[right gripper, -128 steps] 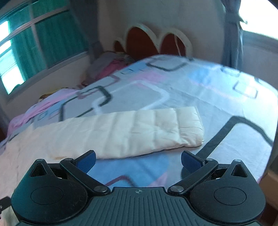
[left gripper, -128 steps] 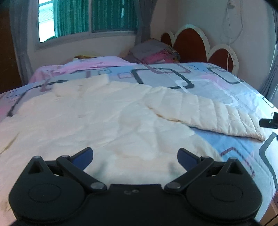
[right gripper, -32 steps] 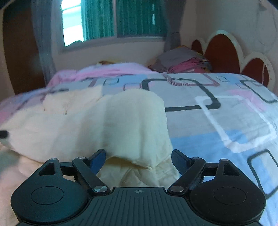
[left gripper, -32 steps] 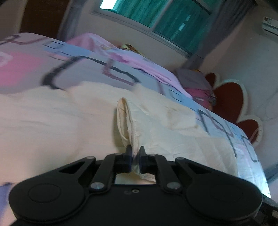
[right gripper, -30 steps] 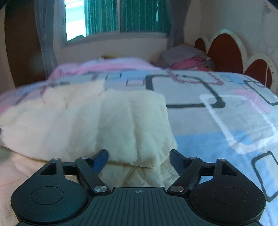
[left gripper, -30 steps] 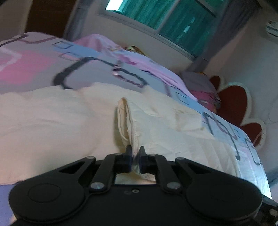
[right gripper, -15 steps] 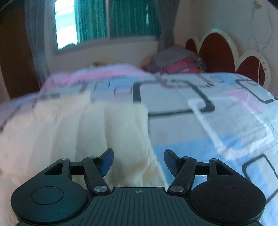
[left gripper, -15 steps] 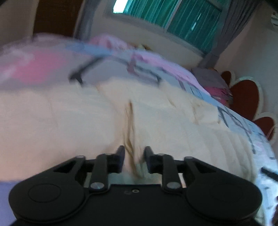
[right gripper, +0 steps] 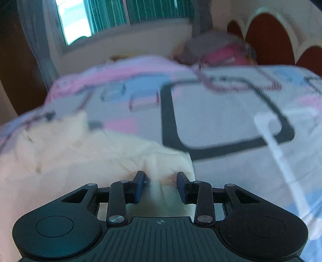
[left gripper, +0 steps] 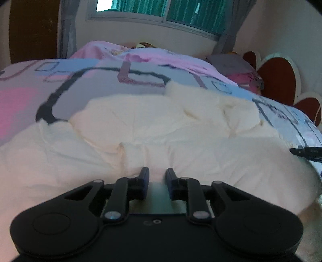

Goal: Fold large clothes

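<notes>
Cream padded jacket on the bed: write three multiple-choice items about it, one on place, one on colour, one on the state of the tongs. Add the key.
1. Where does the cream jacket lie?
A. on the patterned bedsheet
B. on the floor
C. over the headboard

2. What colour are the curtains behind the window pane?
A. yellow
B. teal green
C. white

3. How do the left tongs stand?
A. clamped on the fabric
B. parted, nothing between them
C. out of view

Key: 1 A, the sheet's squares show around the jacket; 2 B, green pleats fill the panes; 3 B, a bare gap shows between the fingers, just short of the jacket.
</notes>
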`<state>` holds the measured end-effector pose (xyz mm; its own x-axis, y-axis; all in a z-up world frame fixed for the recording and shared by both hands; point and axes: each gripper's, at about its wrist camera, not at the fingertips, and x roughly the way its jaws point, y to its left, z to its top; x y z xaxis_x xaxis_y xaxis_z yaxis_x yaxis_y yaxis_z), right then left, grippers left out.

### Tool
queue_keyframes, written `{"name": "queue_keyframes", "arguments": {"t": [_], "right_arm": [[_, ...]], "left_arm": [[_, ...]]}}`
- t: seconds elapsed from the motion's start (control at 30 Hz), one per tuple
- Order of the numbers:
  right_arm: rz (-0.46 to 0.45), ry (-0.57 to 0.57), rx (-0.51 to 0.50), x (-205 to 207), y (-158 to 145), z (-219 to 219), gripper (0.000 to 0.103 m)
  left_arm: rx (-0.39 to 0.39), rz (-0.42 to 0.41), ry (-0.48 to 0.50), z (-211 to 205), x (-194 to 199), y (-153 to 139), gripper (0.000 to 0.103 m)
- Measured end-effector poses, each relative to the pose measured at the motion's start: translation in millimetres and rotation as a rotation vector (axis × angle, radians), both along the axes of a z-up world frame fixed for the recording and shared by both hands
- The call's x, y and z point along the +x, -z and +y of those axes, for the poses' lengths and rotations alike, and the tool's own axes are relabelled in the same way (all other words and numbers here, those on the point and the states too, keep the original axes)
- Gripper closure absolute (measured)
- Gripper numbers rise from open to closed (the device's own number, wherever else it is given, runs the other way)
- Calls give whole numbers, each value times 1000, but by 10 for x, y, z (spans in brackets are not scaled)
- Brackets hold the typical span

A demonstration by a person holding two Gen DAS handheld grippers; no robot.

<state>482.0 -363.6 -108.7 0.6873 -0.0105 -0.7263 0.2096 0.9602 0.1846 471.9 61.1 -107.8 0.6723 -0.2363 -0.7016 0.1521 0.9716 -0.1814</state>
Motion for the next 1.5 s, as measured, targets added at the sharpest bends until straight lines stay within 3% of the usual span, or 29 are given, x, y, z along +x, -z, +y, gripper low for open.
{"name": "queue_keyframes", "arguments": {"t": [0.13, 0.23, 0.37, 0.6, 0.73, 0.9, 1.03, 1.17, 1.23, 1.3, 1.33, 1.37, 1.4, 1.5], "right_arm": [[-7, 5, -1, -30, 36, -37, 68], [-26, 9, -18, -169, -143, 8, 67], [-57, -19, -8, -567, -356, 114, 67], [25, -31, -39, -761, -32, 289, 67], [26, -6, -64, -817, -121, 344, 67], [-43, -8, -57, -1185, -359, 423, 67], [48, -24, -60, -1180, -135, 457, 67], [44, 19, -46, -1161, -177, 465, 67], [6, 40, -45, -1235, -270, 461, 67], [-4, 52, -44, -1312, -336, 456, 67], [-12, 59, -43, -1365, -367, 453, 56], [-22, 63, -46, -1408, -395, 446, 29], [-42, 64, -52, -1464, -427, 450, 22], [-74, 52, -65, -1580, -508, 469, 22]], "left_arm": [[2, 5, 4, 14, -2, 3, 83], [15, -13, -20, 8, -87, -136, 80], [-30, -59, 6, -34, -373, -298, 79], [-6, 1, 32, -228, -486, -7, 77], [29, 22, 9, -296, -453, -64, 78], [16, -7, -9, -220, -626, -186, 71], [41, 9, 6, -212, -684, -89, 71], [25, 31, -21, -204, -627, -125, 70], [3, 17, -44, -151, -661, -160, 60], [-16, -15, -87, -59, -750, -212, 26], [-11, -36, -115, -3, -813, -240, 17], [5, -55, -147, 63, -877, -268, 12], [12, -65, -172, 146, -946, -286, 13], [-30, -67, -262, 502, -1161, -306, 21]]}}
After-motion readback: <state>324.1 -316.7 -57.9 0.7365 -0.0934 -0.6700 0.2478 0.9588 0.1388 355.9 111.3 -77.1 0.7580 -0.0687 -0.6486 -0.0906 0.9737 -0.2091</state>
